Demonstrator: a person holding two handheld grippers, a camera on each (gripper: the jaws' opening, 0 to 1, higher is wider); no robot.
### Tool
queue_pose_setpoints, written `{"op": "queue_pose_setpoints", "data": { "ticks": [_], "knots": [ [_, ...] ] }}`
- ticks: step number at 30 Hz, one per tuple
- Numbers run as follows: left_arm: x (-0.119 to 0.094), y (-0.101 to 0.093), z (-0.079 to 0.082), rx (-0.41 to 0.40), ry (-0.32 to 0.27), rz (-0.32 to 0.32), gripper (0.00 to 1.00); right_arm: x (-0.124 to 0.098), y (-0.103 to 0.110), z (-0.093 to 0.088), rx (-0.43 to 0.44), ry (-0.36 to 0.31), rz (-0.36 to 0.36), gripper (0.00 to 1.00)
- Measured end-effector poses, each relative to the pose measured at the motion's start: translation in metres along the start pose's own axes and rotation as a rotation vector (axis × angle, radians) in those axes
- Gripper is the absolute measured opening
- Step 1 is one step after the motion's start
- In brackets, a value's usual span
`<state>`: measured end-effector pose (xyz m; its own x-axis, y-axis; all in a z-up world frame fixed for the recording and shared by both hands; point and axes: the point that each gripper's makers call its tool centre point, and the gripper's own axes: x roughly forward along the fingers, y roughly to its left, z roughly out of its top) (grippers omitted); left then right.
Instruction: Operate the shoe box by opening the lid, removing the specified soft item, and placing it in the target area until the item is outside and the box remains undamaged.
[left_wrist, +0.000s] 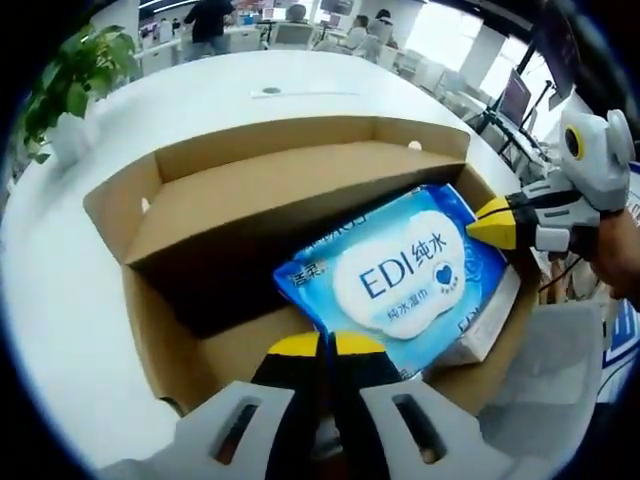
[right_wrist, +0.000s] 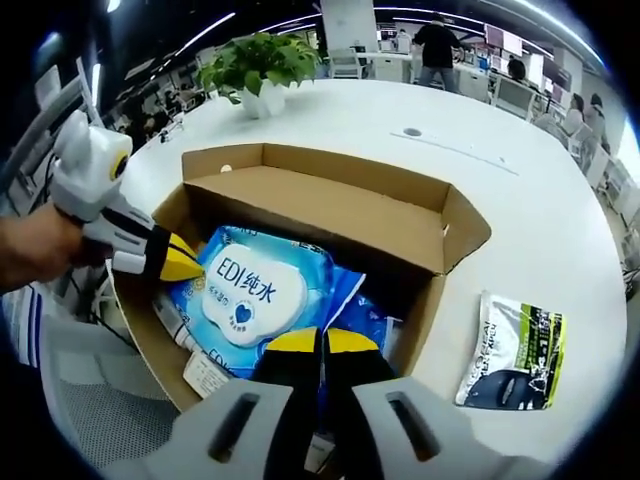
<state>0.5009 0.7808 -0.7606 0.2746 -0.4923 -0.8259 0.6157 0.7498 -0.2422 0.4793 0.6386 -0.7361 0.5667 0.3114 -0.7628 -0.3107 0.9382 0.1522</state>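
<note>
Just ahead of jaws: wipes pack (left_wrist: 400, 275)

Box flap (left_wrist: 270, 195) over half the box (left_wrist: 160, 330) opening

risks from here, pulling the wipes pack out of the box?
1. Both tongs, left and right, look shut at the blue wipes pack; the slick film may slip or tear.
2. The cardboard box flap overhangs the pack; lifting straight up could bend it.
3. Items under the pack may drag out too.
</note>
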Motion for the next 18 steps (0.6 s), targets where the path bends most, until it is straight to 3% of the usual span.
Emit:
{"op": "queue_pose_setpoints", "data": {
  "ticks": [18],
  "knots": [
    [-0.028,-0.005,0.018,0.012,-0.053,0.011,0.0,-0.016,0.005,0.01,0.034,-0.044,0.003,0.0]
  ]
}}
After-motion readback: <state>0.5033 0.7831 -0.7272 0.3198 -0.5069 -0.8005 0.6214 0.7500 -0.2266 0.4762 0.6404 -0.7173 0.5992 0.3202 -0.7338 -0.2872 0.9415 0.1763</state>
